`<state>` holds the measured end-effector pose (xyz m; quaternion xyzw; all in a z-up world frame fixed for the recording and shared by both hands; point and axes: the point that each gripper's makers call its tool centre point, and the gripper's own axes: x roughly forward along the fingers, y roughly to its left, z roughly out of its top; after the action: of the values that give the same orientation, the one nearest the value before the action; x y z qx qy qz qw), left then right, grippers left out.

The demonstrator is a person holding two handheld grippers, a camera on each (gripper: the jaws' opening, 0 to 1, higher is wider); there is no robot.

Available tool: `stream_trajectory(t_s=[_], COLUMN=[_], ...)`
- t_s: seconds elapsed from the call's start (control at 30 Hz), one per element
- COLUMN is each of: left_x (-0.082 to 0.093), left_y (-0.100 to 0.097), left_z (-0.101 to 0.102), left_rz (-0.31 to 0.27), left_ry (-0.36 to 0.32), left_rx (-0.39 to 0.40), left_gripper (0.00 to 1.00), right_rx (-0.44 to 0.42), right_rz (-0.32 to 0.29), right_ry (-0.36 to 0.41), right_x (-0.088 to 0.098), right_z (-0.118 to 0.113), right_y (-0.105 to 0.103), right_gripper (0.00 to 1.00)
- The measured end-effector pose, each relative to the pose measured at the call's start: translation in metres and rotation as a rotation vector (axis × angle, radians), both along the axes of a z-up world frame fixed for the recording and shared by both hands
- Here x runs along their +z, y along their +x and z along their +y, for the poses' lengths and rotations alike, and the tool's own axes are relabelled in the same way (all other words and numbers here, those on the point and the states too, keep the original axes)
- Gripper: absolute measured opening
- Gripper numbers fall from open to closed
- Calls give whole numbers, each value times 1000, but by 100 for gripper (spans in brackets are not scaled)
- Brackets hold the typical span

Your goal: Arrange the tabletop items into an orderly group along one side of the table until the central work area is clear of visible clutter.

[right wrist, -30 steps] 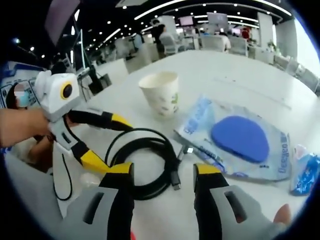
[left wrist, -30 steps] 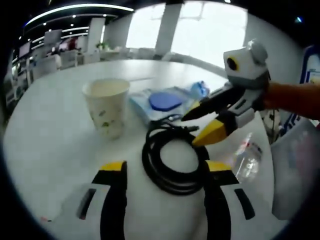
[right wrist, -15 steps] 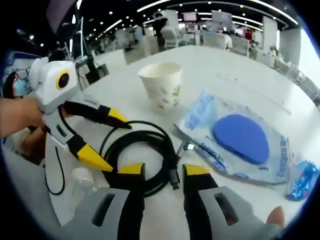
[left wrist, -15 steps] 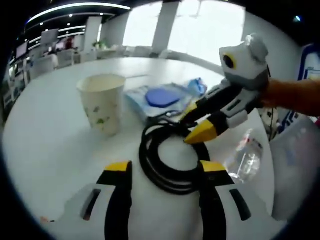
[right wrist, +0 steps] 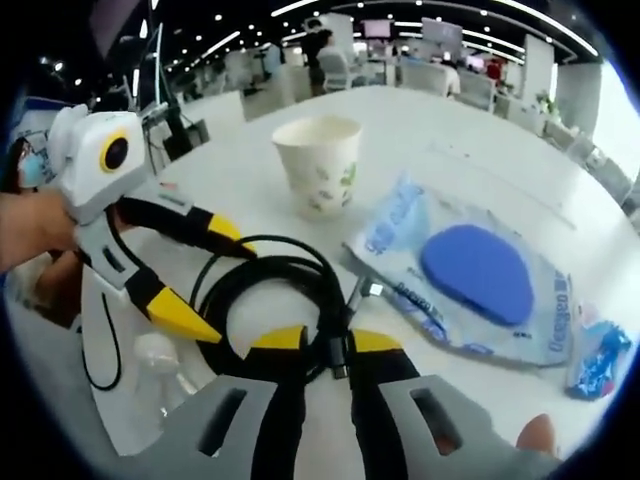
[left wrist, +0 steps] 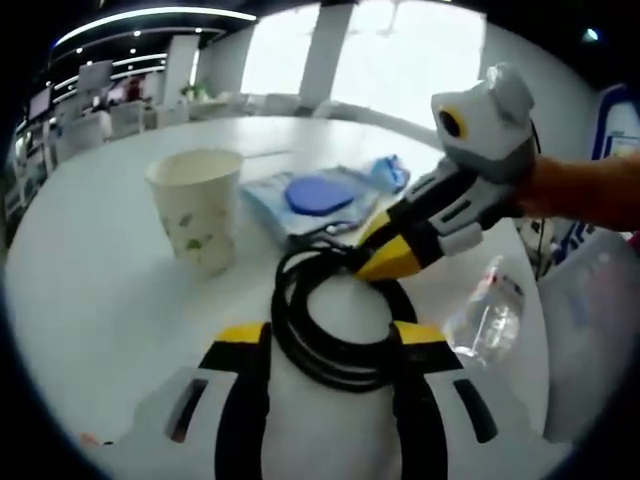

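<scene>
A coiled black cable (left wrist: 290, 330) lies on the white table (left wrist: 90, 290). My left gripper (left wrist: 332, 335) is open, its yellow-tipped jaws standing on either side of the coil. My right gripper (right wrist: 328, 342) is shut on the cable (right wrist: 265, 268) near its plug end. In the left gripper view the right gripper (left wrist: 385, 255) comes in from the right with its tips pinched together on the coil's far side. In the right gripper view the left gripper (right wrist: 195, 275) spreads over the coil's left part. A paper cup (left wrist: 197, 205) stands upright beyond the coil.
A clear bag with a blue pad (right wrist: 470, 275) lies right of the cup (right wrist: 320, 165). A small blue wrapper (right wrist: 600, 360) sits past it. A clear plastic bottle (left wrist: 490, 310) lies by the table edge. Chairs and other tables stand in the background.
My right gripper's jaws have come together onto the black cable. The left gripper has stayed open around the coil, edging slightly closer.
</scene>
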<state>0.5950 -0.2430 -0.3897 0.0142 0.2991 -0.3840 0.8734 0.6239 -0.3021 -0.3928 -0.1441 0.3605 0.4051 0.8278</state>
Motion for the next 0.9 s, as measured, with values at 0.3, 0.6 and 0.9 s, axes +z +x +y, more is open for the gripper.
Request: stream_trajectory(t_s=[0.3, 0.6, 0.9], left_x=[0, -2, -3], left_y=[5, 10, 11], left_z=[7, 12, 15], left_rz=[-1, 68, 72], left_ry=[9, -6, 23], left_rx=[30, 70, 80], left_gripper=[42, 29, 15], right_rx=[85, 143, 140], right_rz=[-107, -204, -202], right_ry=[80, 158, 156], right_x=[23, 37, 35], right_z=[12, 19, 20], right_y=[-4, -8, -5], right_gripper=[9, 8, 8])
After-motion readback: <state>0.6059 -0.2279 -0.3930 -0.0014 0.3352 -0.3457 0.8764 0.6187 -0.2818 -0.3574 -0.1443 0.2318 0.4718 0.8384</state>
